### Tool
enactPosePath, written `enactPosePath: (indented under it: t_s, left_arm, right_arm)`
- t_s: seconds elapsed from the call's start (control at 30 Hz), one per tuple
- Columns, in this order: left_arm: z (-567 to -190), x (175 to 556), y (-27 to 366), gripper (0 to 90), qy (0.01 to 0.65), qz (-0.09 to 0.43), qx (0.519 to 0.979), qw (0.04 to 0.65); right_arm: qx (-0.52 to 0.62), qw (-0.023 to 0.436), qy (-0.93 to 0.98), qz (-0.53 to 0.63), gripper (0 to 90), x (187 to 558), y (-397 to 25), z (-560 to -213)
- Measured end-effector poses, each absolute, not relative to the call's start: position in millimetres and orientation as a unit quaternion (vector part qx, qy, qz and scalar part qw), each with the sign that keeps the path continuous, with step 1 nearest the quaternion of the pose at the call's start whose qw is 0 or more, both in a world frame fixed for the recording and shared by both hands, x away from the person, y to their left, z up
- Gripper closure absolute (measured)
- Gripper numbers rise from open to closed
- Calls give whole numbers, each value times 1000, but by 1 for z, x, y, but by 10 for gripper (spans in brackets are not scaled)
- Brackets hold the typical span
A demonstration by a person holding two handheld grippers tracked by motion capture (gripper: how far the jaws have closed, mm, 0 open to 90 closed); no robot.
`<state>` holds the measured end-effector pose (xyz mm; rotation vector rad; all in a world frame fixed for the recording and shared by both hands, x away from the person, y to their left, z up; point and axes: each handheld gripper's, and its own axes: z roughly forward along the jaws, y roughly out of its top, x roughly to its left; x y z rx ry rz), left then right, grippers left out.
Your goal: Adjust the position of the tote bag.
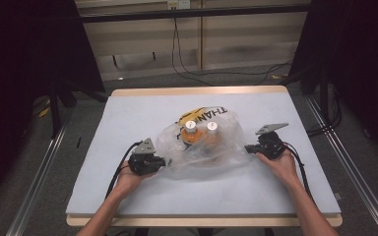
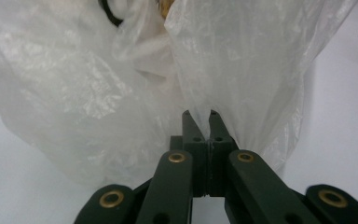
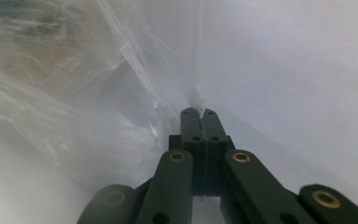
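A clear plastic bag [image 1: 202,147] lies in the middle of the table [image 1: 128,123], with two white-capped orange bottles [image 1: 191,132] inside and black lettering on its far side. My left gripper [image 1: 163,161] pinches the bag's left edge; in the left gripper view the film [image 2: 242,70] runs down into the nearly closed tips [image 2: 199,113]. My right gripper [image 1: 247,148] is shut on the bag's right edge, and in the right gripper view a twist of film [image 3: 196,95] sticks out from its tips [image 3: 198,111].
The table top is pale grey with a wooden rim [image 1: 197,91]. Cables [image 1: 187,69] run across the floor behind it. Dark curtains and stand legs [image 1: 54,108] flank both sides. Bare table lies all around the bag.
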<state>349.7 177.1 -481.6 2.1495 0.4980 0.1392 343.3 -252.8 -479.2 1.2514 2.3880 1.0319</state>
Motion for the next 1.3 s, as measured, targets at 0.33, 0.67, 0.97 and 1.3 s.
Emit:
enactPosePath:
  t_s: [0.33,0.67,0.97,1.3]
  left_arm:
    - [-485,349,184,898,204,52,869,448]
    - [-454,344,216,811,214,71,823,521]
    - [-426,339,239,541,248,112,788,553]
    - [-385,334,234,277,231,149,768,579]
  right_arm:
    - [435,133,810,369,900,341,-260,-478]
    - [427,157,774,442,635,333,-263,-447]
    - [418,183,745,487,458,323,-271,-415]
    - [372,179,747,522,505,327,-249,-386]
